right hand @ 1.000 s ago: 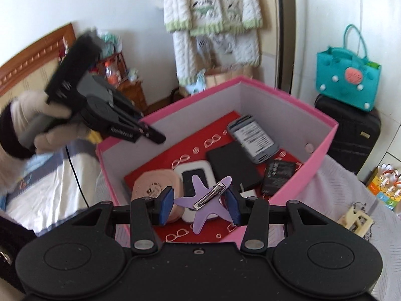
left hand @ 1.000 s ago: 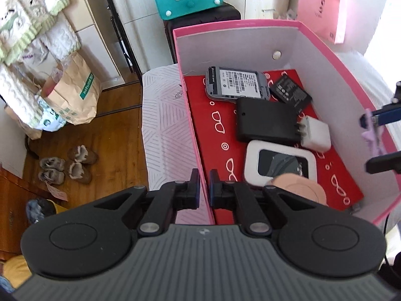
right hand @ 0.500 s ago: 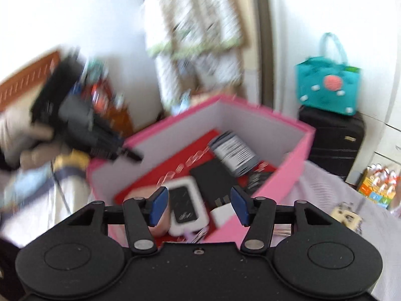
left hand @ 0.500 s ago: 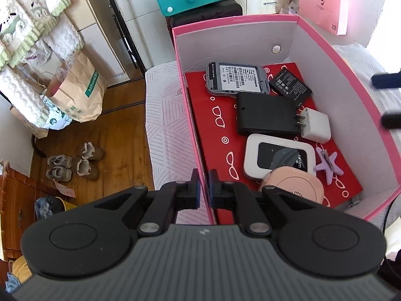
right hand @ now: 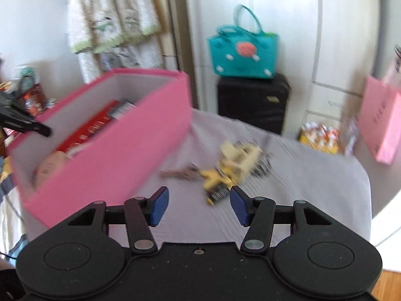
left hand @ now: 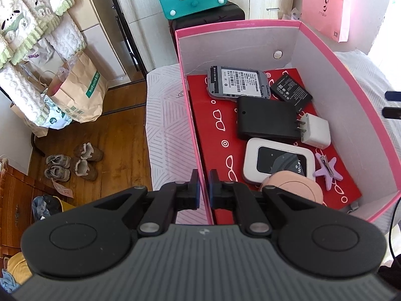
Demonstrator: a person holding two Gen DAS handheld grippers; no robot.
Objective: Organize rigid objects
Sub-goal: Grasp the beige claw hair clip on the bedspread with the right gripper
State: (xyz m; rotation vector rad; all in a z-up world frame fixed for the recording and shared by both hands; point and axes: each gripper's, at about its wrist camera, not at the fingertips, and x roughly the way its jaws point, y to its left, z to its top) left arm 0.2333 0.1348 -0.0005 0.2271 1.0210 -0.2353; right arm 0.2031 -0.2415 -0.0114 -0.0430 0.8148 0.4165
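Star clip (left hand: 328,166) now in pink box (left hand: 351,80); right gripper (right hand: 199,204) fingers spread, empty; left gripper (left hand: 204,188) pinching box wall

A home bedroom: fleecy clothes (left hand: 30,22) hang by a wardrobe door, small shoes (left hand: 72,163) sit on the wooden floor (left hand: 120,138), a paper shopping bag (left hand: 80,87) leans nearby, and a teal felt handbag (right hand: 241,52) tops a black suitcase (right hand: 253,102) beyond the bed (right hand: 313,175).
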